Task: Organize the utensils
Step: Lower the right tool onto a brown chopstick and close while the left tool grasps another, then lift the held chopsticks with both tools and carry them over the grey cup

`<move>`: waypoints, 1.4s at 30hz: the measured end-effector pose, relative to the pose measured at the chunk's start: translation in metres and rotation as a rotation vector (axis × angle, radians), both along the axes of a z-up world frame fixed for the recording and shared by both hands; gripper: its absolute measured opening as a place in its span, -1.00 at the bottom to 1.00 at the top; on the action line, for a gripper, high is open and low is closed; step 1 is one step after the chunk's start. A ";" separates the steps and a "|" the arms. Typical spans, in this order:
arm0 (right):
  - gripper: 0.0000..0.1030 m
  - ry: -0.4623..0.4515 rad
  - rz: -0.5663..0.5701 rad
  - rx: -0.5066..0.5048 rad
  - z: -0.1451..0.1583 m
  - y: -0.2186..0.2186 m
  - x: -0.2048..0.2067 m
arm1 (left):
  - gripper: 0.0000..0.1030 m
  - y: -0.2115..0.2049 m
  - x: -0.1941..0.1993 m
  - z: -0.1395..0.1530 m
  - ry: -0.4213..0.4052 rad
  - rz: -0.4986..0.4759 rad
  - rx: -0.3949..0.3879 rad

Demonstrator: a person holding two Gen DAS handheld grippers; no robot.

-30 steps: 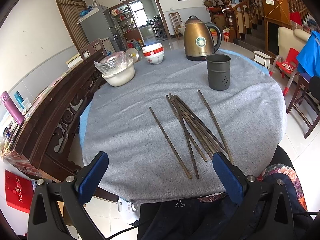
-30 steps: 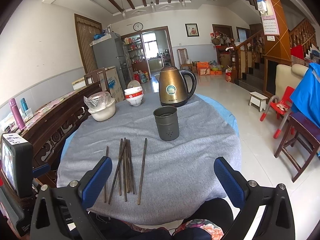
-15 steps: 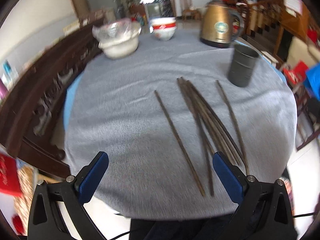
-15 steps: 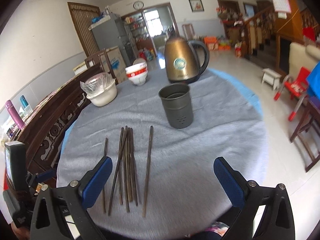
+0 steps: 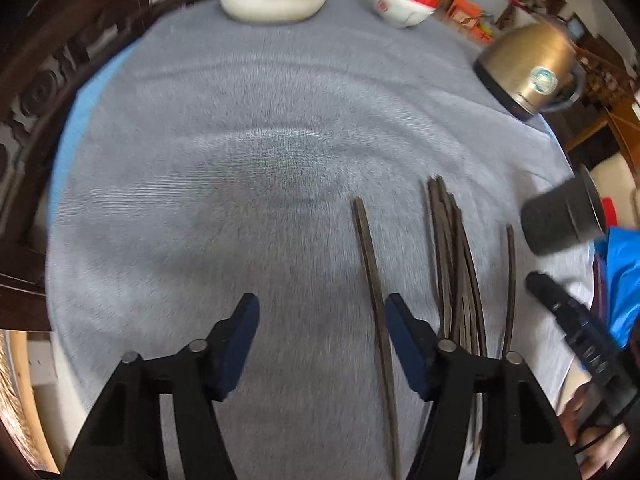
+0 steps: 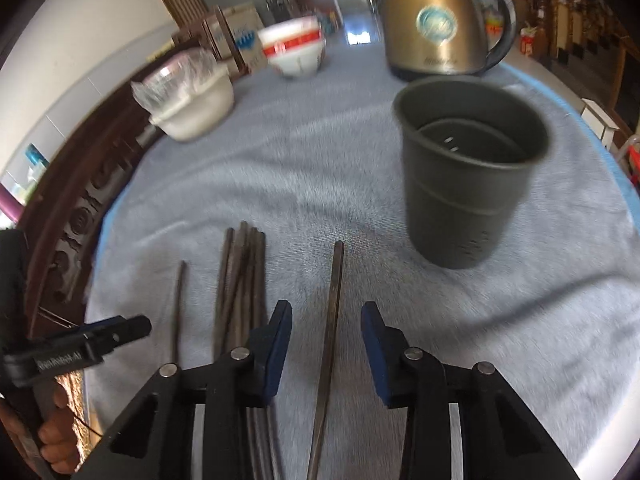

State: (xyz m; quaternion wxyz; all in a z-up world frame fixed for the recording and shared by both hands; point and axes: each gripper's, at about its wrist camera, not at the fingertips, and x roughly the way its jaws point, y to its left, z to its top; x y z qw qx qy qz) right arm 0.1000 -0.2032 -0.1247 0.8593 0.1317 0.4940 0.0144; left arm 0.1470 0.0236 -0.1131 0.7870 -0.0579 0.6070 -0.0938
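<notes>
The gray cup [image 6: 470, 164] stands ahead and right of the right gripper [image 6: 326, 338], whose jaws are open around one thin dark stick [image 6: 330, 344]. Only the left view shows the left gripper [image 5: 320, 336] open and holding nothing, another single stick [image 5: 374, 284] by its right jaw.
</notes>
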 end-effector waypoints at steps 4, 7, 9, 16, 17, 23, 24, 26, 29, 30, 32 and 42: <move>-0.23 0.060 0.018 -0.041 -0.010 0.005 0.021 | 0.22 -0.003 0.025 -0.012 0.067 0.022 -0.008; -0.26 0.097 0.012 -0.052 -0.015 0.005 0.037 | 0.22 -0.008 0.040 -0.017 0.090 0.031 0.007; -0.27 0.126 0.008 -0.078 -0.019 0.006 0.046 | 0.22 -0.014 0.047 -0.020 0.101 0.025 0.020; -0.79 0.155 -0.003 -0.114 -0.021 0.007 0.062 | -0.22 -0.033 0.051 -0.019 0.085 0.004 0.079; -0.83 0.152 0.003 -0.115 -0.021 0.008 0.062 | -0.41 -0.035 0.050 -0.019 0.080 -0.004 0.079; -0.88 0.100 0.019 -0.083 -0.007 0.008 0.058 | -0.82 -0.044 0.053 -0.018 0.062 -0.026 0.036; -0.88 0.083 0.020 -0.079 -0.002 0.008 0.054 | -0.83 -0.044 0.051 -0.015 0.050 -0.025 0.033; -0.88 0.030 0.026 -0.063 0.016 0.006 0.045 | -0.84 -0.039 0.045 -0.002 0.015 -0.020 0.017; -0.88 -0.062 0.038 -0.028 0.041 0.002 0.029 | -0.86 -0.037 0.034 0.024 -0.048 -0.022 -0.003; -0.88 -0.107 0.041 -0.021 0.053 0.000 0.020 | -0.86 -0.037 0.029 0.035 -0.076 -0.023 -0.005; -0.88 -0.176 0.038 -0.020 0.070 -0.002 0.007 | -0.88 -0.031 0.021 0.050 -0.119 -0.027 -0.017; -0.88 -0.512 -0.062 0.047 0.147 -0.030 -0.074 | -0.89 -0.029 -0.031 0.149 -0.380 -0.078 -0.076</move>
